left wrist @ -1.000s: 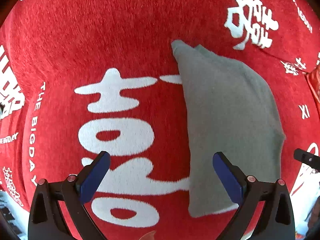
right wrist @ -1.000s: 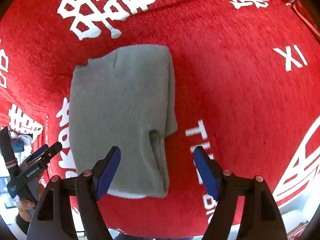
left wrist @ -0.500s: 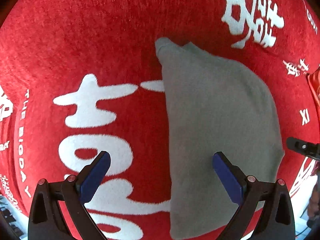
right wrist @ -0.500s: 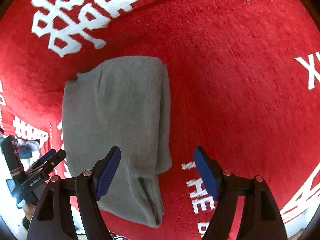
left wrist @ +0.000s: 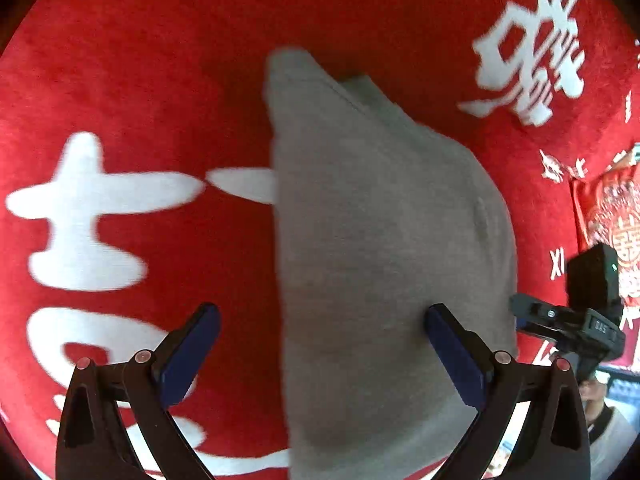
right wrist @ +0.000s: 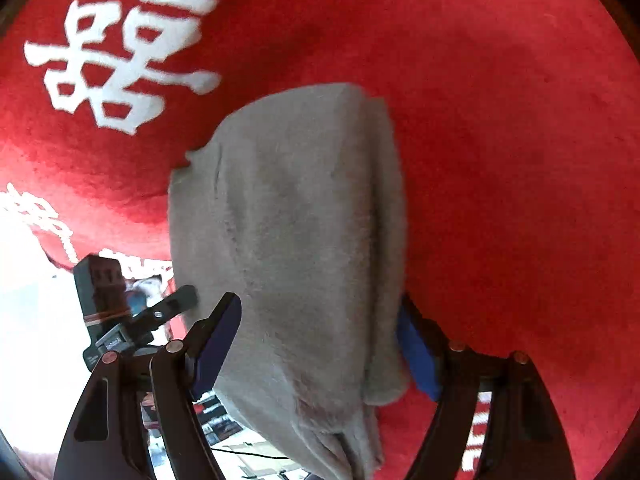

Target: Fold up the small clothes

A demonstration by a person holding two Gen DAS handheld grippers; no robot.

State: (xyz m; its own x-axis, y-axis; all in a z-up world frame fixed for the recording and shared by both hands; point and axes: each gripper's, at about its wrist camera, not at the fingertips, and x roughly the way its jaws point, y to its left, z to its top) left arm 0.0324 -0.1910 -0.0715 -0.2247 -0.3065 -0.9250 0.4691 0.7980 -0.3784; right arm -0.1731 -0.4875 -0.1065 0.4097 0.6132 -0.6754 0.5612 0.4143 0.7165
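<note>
A folded grey garment lies flat on the red cloth. My left gripper hangs open just above it: its left finger is over red cloth, its right finger over the grey fabric, so the garment's long left edge runs between them. My right gripper is open wide around the grey garment at its near end. One pad sits at the left edge, while the blue pad is half hidden behind the right edge. Each gripper shows in the other's view: the right gripper and the left gripper.
The red cloth bears large white characters and covers the whole surface. Its edge drops off at the lower left of the right wrist view, with bright floor beyond. A red patterned item lies at the far right, and a person's clothing shows below it.
Both grippers have come down and in toward the garment, which now looks much larger. The right gripper's fingers now straddle its near end. Neither gripper's opening has changed.
</note>
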